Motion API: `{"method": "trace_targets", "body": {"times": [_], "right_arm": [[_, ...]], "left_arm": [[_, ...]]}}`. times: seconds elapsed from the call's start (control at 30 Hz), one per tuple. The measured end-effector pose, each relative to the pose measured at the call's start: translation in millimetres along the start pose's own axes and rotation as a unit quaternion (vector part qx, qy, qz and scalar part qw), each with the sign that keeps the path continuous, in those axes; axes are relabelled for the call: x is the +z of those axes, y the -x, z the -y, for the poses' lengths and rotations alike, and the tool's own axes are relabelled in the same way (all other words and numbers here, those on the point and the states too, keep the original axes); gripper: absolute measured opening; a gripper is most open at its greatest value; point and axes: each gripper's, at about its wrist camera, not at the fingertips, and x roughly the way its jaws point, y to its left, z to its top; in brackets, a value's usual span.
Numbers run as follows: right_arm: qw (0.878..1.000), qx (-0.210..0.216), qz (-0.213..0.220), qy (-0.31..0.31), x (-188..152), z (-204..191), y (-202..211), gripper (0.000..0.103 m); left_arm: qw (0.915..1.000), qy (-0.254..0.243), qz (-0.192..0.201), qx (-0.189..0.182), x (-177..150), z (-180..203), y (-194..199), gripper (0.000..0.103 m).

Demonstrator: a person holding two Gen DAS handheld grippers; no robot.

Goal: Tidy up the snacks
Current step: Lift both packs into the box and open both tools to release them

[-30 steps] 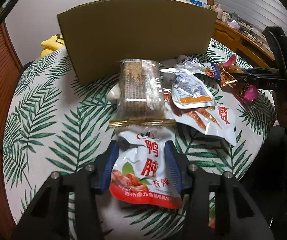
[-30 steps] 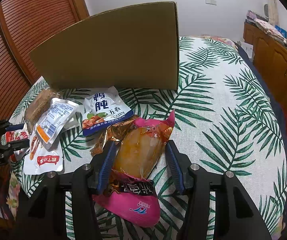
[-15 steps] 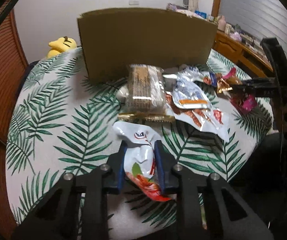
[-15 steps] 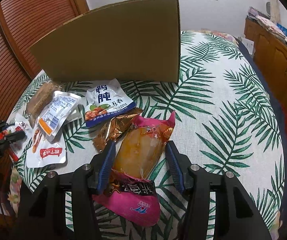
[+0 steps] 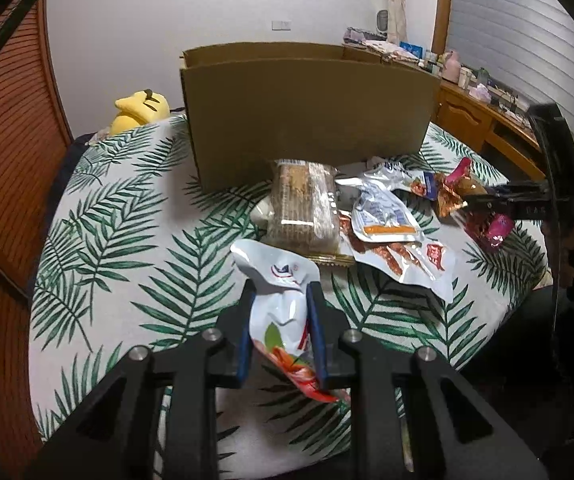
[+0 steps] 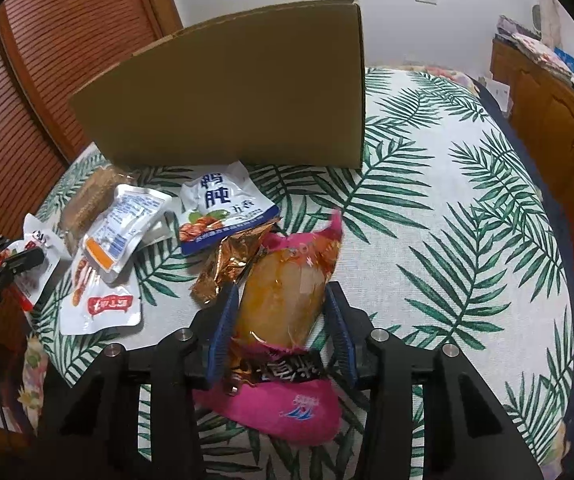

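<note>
White foil pouch [image 5: 281, 312] pinched flat between pads of left tool [image 5: 281, 334], crumpled, lower end hanging off the leaf-print surface [image 5: 99, 240]; looks lifted, not resting. Pink-and-orange packet [image 6: 283, 304] sits between fingers of right tool [image 6: 283, 334], jaws closing in on it, left pad touching wrapper, right pad with a sliver of gap, so grip not made yet. Packet lying on surface, gold wrapper [image 6: 231, 258] just beside it, blue-white pouch [image 6: 223, 210] behind. Remaining snacks heaped in front of cardboard box [image 5: 307, 116]: brown bar pack [image 5: 303, 210], clear pouch with orange strip [image 5: 383, 216], white sausage pouch [image 5: 407, 258]. Box open at top, standing at far side, contents not visible.

Step judged: double pick-up, one snack per tool, left done, right mid-close. Next probably calls for finishing right squeeze on the bulging middle, raising both clear of the pile, carrying over the box's front wall and dropping inside. Slippery foil, limp pouch: may swing or snag the box rim
</note>
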Motion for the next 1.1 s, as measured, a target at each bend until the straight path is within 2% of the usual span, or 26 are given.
{"method": "trace_targets", "body": {"times": [0.77,1.1], "right_arm": [[0.998,-0.028,0.055,0.016,4.2,-12.1,38.7,0.04],[0.995,-0.029,0.093,0.03,22.1,-19.7,69.6,0.04]], "left_arm": [[0.9971,-0.002,0.076,0.009,32.1,10.2,40.2,0.022],[0.9942,-0.01,0.107,0.005,65.5,16.3,47.4,0.022]]}}
